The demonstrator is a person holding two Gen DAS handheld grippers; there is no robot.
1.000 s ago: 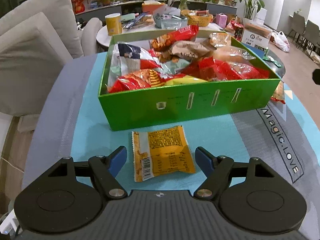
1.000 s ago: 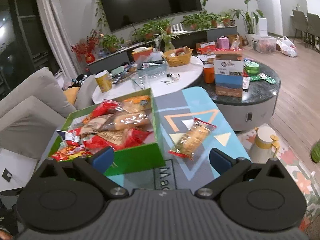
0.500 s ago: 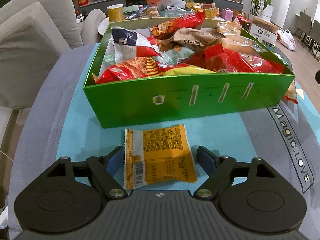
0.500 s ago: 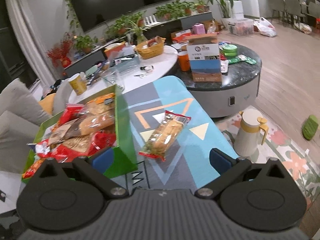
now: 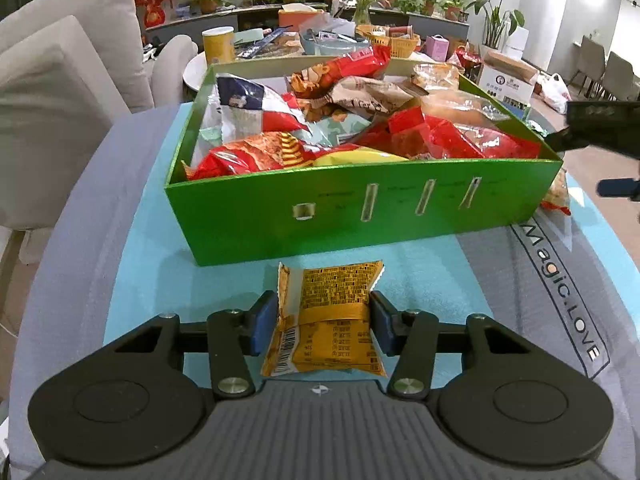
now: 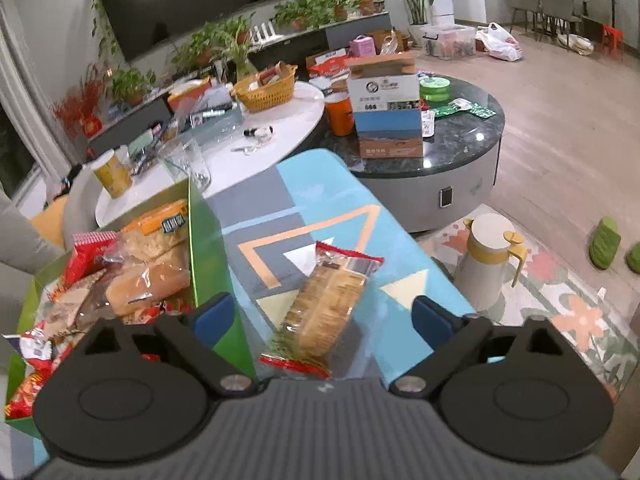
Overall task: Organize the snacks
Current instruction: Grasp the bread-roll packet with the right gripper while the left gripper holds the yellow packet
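Yellow foil packet point(image 5: 328, 312), light and crinkly, lies on the counter point(image 5: 440, 276) before the green box point(image 5: 360, 216); my left hand-held gripper point(image 5: 320, 326) has just closed across its middle. My right hand-held gripper point(image 6: 324, 316), open, straddles the cracker pack point(image 6: 326, 308).

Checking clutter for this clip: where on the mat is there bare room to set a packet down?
Bare mat lies left of the yellow packet, before the green box, and beyond the cracker packet toward the mat's far end. The box itself is heaped full.
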